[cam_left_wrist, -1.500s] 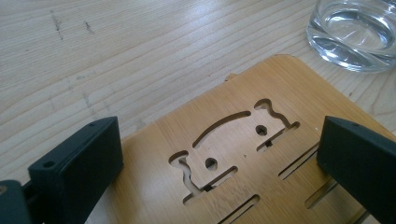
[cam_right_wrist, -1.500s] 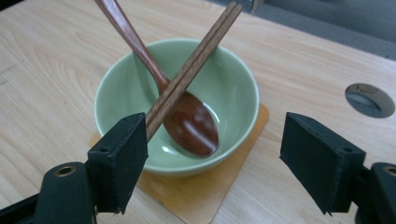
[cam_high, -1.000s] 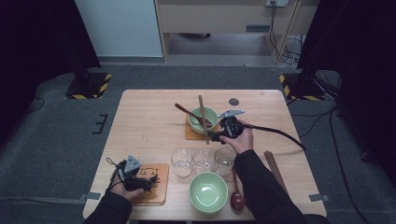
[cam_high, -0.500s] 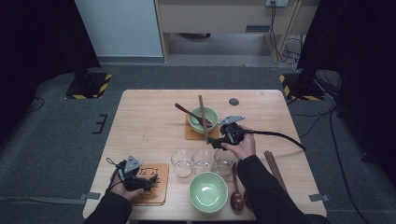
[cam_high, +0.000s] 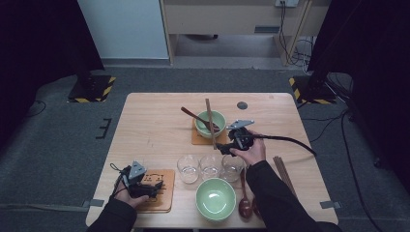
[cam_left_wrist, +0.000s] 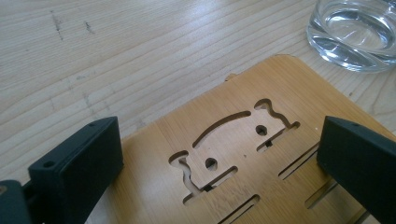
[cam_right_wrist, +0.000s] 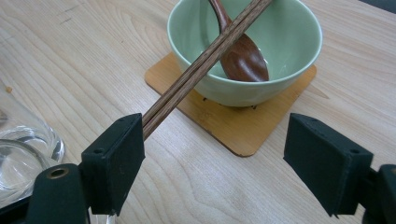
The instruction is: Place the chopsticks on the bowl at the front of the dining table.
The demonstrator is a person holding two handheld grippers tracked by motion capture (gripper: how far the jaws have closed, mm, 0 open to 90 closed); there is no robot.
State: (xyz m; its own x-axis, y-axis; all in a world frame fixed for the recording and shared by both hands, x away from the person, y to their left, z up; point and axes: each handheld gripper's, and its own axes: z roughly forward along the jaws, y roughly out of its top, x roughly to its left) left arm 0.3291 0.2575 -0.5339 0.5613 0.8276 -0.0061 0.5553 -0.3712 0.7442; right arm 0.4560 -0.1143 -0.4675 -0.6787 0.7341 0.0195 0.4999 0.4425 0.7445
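Right gripper (cam_right_wrist: 215,163) held wide, empty; chopsticks (cam_right_wrist: 205,58) judged light, stiff, slippery, best gripped at near end beside bowl (cam_right_wrist: 280,56)

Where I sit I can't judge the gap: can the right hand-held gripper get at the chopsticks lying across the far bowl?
Probably yes. The right hand-held gripper is open, the chopsticks end beside one jaw, and only bare table lies between.

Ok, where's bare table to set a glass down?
Free: the wide left stretch of the table beyond the far bowl, and the far right corner. Crowded: the near middle, with three glasses, the near bowl and spoon.
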